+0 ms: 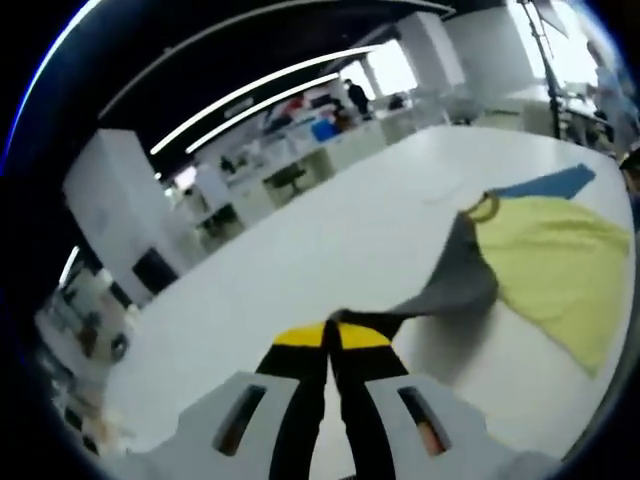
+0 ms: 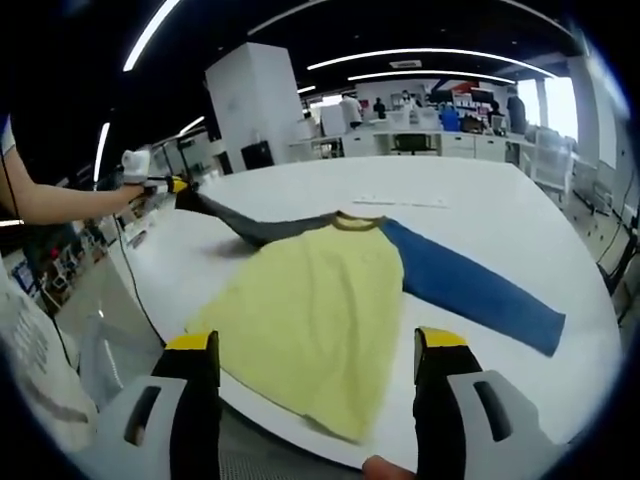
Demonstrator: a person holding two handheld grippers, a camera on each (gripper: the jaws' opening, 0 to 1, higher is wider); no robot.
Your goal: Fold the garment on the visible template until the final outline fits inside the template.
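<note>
Raglan shirt spread on a white table

Left gripper (image 1: 332, 335) is clenched on the grey sleeve (image 1: 455, 275); right gripper (image 2: 315, 350) hangs released over the yellow shirt's (image 2: 315, 300) near hem.

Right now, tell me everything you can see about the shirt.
The shirt is a soft, knit-looking long-sleeve: pale yellow body, olive collar, one blue sleeve, one grey sleeve. It lies mostly flat on the white table, hem toward the right gripper, whose jaws stand open and apart from it. The blue sleeve lies flat, angled away from the body. The left gripper is shut on the grey sleeve's end, pulling it out and off the table.
</note>
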